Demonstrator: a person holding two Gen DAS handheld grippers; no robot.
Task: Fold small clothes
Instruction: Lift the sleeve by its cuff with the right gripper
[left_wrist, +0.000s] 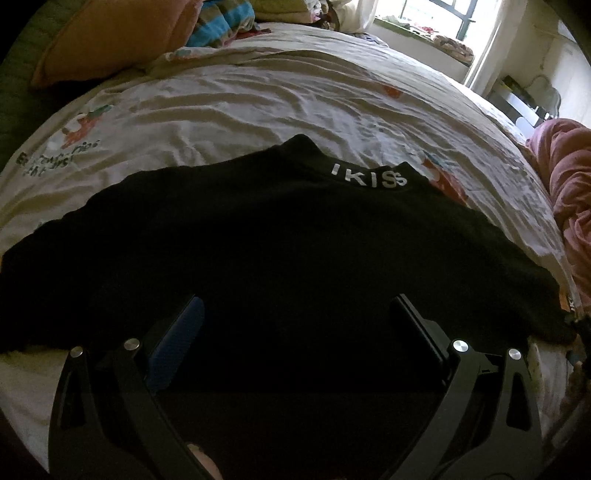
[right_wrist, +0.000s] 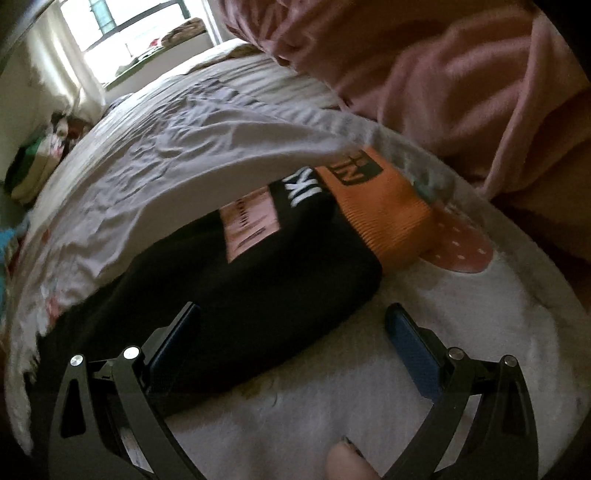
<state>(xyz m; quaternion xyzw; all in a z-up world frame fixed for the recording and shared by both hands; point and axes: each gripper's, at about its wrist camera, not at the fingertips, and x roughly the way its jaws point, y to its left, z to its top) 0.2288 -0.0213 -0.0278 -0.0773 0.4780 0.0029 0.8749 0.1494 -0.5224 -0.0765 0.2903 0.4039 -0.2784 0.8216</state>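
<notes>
A small black garment (left_wrist: 288, 243) with white "IKISS" lettering on its collar lies spread flat on the bed. My left gripper (left_wrist: 297, 314) is open, low over the garment's near edge, with nothing between its fingers. In the right wrist view the same black garment (right_wrist: 258, 288) shows a pink label and white letters, and an orange ribbed cuff (right_wrist: 380, 218) sticks out at its far end. My right gripper (right_wrist: 291, 317) is open at the garment's near corner, its left finger over the black cloth and its right finger over the bedsheet.
The bedsheet (left_wrist: 258, 110) is cream with cartoon prints and many wrinkles. An orange pillow (left_wrist: 118, 37) and piled bedding lie at the far left. A pink blanket (right_wrist: 461, 85) is bunched along the right side. A window (left_wrist: 439, 14) is beyond the bed.
</notes>
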